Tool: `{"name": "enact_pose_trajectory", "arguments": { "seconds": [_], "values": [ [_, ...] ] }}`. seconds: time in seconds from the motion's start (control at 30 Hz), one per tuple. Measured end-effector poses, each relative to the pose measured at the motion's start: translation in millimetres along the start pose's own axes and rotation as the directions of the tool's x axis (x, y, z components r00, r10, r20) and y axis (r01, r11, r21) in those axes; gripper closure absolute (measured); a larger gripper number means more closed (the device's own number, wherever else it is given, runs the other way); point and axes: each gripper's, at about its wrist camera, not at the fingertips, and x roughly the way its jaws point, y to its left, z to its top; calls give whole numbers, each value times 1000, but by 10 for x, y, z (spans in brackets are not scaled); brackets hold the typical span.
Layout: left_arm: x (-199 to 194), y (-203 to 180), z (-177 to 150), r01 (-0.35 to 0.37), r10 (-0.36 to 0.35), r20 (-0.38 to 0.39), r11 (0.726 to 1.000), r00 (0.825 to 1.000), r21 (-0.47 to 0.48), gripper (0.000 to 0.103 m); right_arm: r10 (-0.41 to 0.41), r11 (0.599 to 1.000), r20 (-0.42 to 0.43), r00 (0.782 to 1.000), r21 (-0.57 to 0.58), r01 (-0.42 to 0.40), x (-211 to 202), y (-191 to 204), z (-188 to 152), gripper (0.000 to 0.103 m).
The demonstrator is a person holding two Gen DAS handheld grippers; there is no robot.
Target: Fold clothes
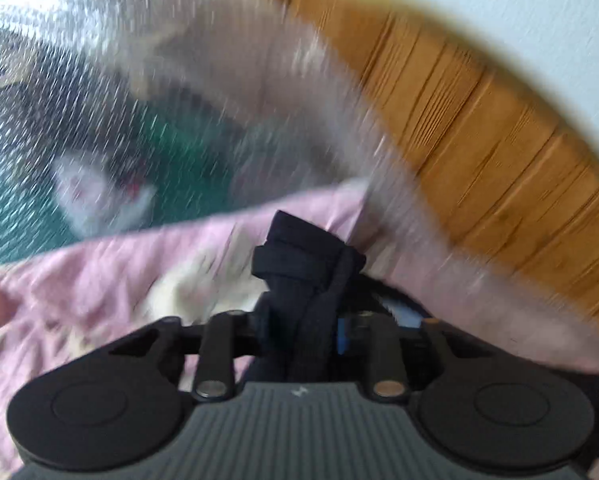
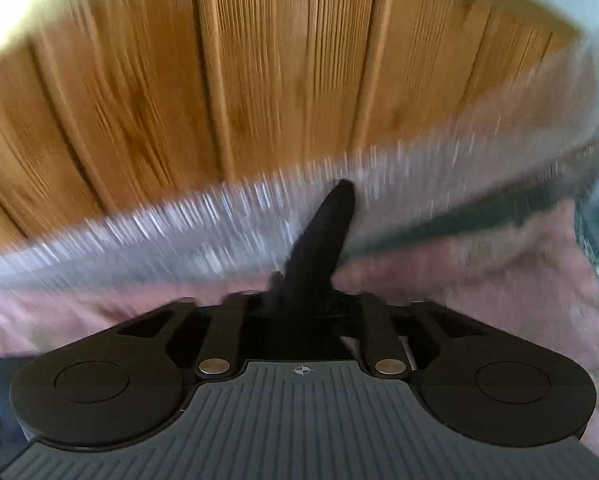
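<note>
A dark navy garment (image 1: 307,256) is bunched up between the jaws of my left gripper (image 1: 299,320), which is shut on it; the cloth hides the fingertips. In the right wrist view a narrow tongue of the same dark fabric (image 2: 323,236) stands up out of my right gripper (image 2: 303,308), which is also shut on it. Both grippers hang over a pink cloth (image 1: 99,276) (image 2: 479,280) that lies spread beneath them. Both views are heavily blurred by motion.
A wooden panelled wall (image 1: 479,112) (image 2: 259,80) rises behind the surface, with white wall above it. A shiny silvery strip (image 2: 179,232) borders the pink cloth. Green patterned bedding (image 1: 187,160) with a blurred white item (image 1: 99,196) lies to the left.
</note>
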Motion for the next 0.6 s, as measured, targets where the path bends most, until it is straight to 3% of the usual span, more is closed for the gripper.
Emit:
{"name": "enact_pose_trajectory", "arguments": {
  "seconds": [0.03,0.07,0.1,0.13,0.2,0.27,0.4,0.5,0.6],
  "values": [
    [-130,-7,-75,10,-10,10,1000,1000,7,61,-19,1000,-19,1000,1,19,22,3,-59,57],
    [-311,11,-168,25,-25,29,1000,999,6,44,1,1000,-1,1000,23,-1,-87,-36,-138,49],
    [-497,44,-265,32,-32,42,999,999,3,36,37,998,25,999,47,-38,-239,-92,-238,42],
    [-688,92,-367,31,-30,48,1000,998,-3,29,72,995,50,996,68,-75,-395,-151,-344,30],
    [-1022,307,-679,20,-20,31,1000,999,4,27,127,988,85,988,79,-133,-770,-307,-680,20],
    [-1282,544,-1136,-20,21,-32,999,999,43,24,135,988,80,988,65,-141,-1100,-463,-1092,18],
    [-1541,984,-1903,-97,106,-190,994,976,59,23,75,997,-1,997,7,-75,-1639,-784,-2102,17],
    [-1669,1210,-2257,-122,116,-219,992,969,-12,23,10,1000,-82,997,14,-9,-1941,-1049,-2828,17],
    [-1734,1403,-2413,-91,51,-213,980,976,-180,18,-1,993,-144,990,118,18,-2170,-1265,-3334,16]
  ]
}}
